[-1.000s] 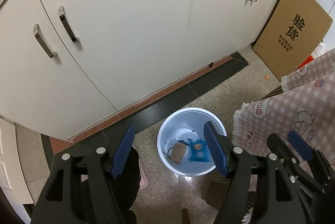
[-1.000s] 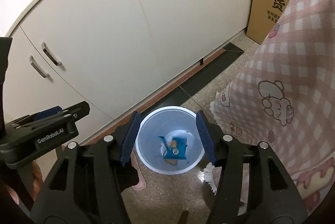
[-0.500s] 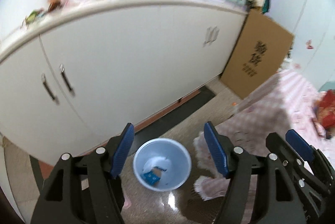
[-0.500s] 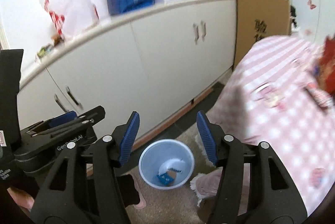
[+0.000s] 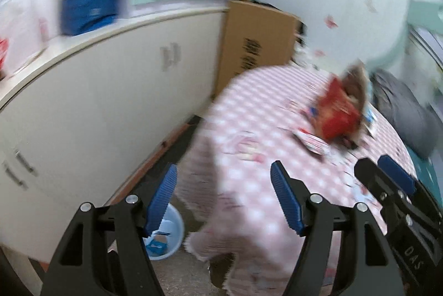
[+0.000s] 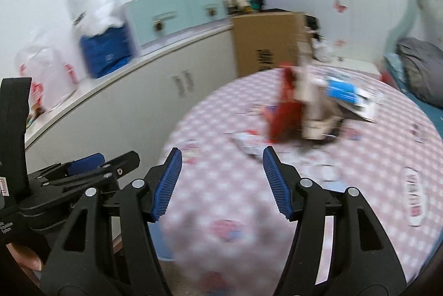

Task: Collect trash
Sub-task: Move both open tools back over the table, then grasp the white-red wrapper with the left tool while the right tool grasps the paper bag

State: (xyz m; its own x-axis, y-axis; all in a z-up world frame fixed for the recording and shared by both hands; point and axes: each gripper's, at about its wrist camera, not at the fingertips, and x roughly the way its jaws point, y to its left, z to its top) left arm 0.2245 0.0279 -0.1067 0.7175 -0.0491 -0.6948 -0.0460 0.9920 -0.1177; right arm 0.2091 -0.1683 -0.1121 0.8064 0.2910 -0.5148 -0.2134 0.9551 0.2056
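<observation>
The left claw (image 5: pixel 223 195) is hanging wide open with nothing between its pads. Below and behind its left finger, the pale blue bin (image 5: pixel 169 236) is sitting on the floor, already holding at least one blue wrapper (image 5: pixel 155 244), so part of the job looks done. The right claw (image 6: pixel 221 181) is likewise gaping empty over the checked tabletop (image 6: pixel 221 201). Ahead of it and to its right, a blurred heap of trash (image 6: pixel 307 107), red, white and blue packaging, is waiting uncollected.
</observation>
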